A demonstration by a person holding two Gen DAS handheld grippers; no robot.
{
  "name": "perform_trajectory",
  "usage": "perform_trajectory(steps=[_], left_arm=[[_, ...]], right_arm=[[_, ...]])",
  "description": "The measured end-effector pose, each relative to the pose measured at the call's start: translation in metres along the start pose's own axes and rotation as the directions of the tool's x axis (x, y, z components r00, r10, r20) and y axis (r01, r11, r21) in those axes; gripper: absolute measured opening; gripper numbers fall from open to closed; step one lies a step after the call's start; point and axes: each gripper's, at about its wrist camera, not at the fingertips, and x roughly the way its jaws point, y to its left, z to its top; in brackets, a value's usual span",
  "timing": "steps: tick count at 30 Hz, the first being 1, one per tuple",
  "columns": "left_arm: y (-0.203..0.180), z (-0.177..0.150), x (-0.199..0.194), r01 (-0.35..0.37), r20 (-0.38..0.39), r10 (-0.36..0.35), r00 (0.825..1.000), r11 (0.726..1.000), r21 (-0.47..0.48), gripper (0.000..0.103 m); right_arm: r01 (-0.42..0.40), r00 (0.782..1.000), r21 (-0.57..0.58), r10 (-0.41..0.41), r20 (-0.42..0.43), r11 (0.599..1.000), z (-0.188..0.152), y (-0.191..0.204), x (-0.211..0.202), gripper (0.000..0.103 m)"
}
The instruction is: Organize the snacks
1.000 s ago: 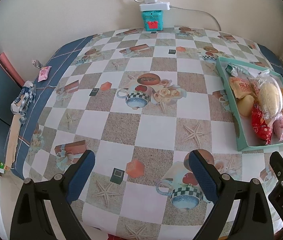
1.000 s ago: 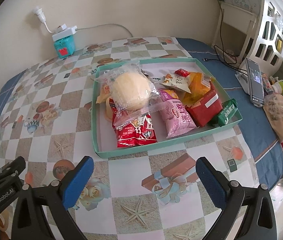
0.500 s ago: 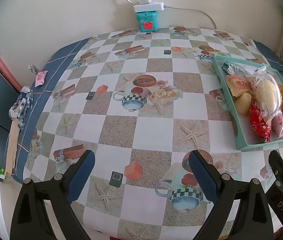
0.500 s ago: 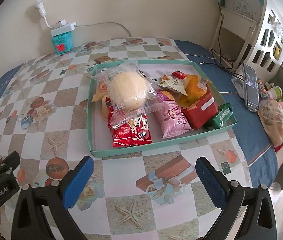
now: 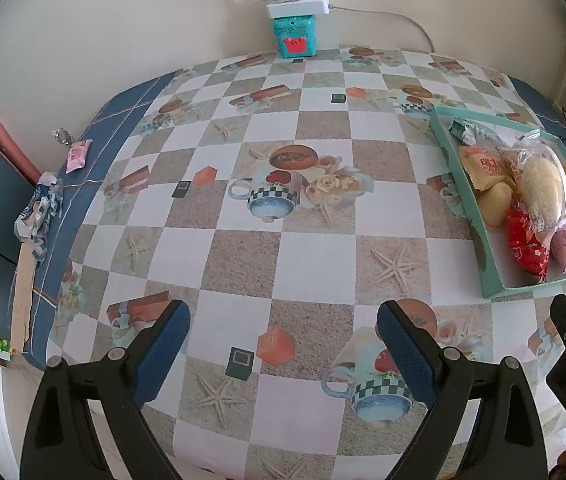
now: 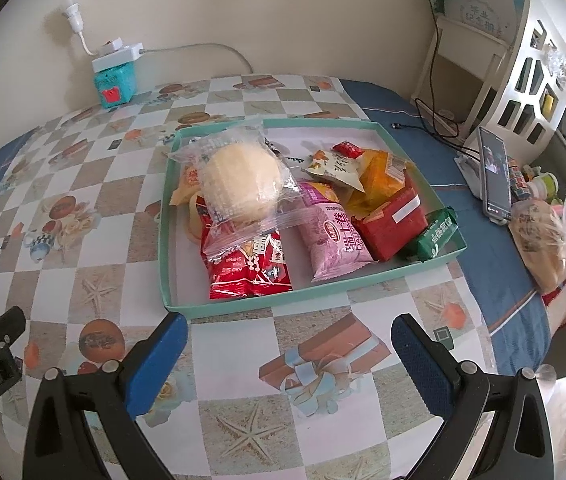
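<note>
desk: wide desk [image 5: 283,248] under a checkered oilcloth printed with teacups, starfish and gift boxes; blue cloth shows along its left and right edges
tray: shallow teal cardboard tray [image 6: 171,240] on the right part of the desk, just past the right fingers; all the snacks sit inside it
left gripper: black two-finger left gripper [image 5: 283,344] with blue pads, fingers wide apart, nothing between them, hovering over bare oilcloth, well left of the tray
right gripper: black right gripper [image 6: 289,354], same build, fingers spread wide and empty, above the desk just in front of the tray's near wall
bun: round pale bun in a clear plastic wrapper [image 6: 241,184], lying on top of the pile at tray left
red packet: glossy red snack packet [image 6: 249,268], partly under the bun wrapper, near front wall
pink packet: pink snack pouch [image 6: 333,240], just right of the red packet
red box: small red carton [image 6: 391,224], touching the pink pouch
green bar: green wrapped bar [image 6: 437,234], leaning on the tray's right front corner
power strip: white power strip on a teal box [image 5: 294,36], far edge by the wall
</note>
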Motion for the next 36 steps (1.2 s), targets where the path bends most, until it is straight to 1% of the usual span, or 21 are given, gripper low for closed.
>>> perform_trajectory(steps=[9, 36], left_arm=[[-0.0040, -0.0005, 0.0029, 0.018, -0.010, -0.018, 1.000, 1.000, 0.025, 0.095], [-0.0036, -0.0019, 0.0042, 0.021, -0.014, -0.020, 1.000, 1.000, 0.022, 0.095]], right_arm=[[0.010, 1.000, 0.004, -0.010, -0.004, 1.000, 0.0005, -0.0008, 0.0028, 0.103], [0.015, 1.000, 0.006, -0.015, -0.013, 1.000, -0.0005, -0.0008, 0.0039, 0.103]])
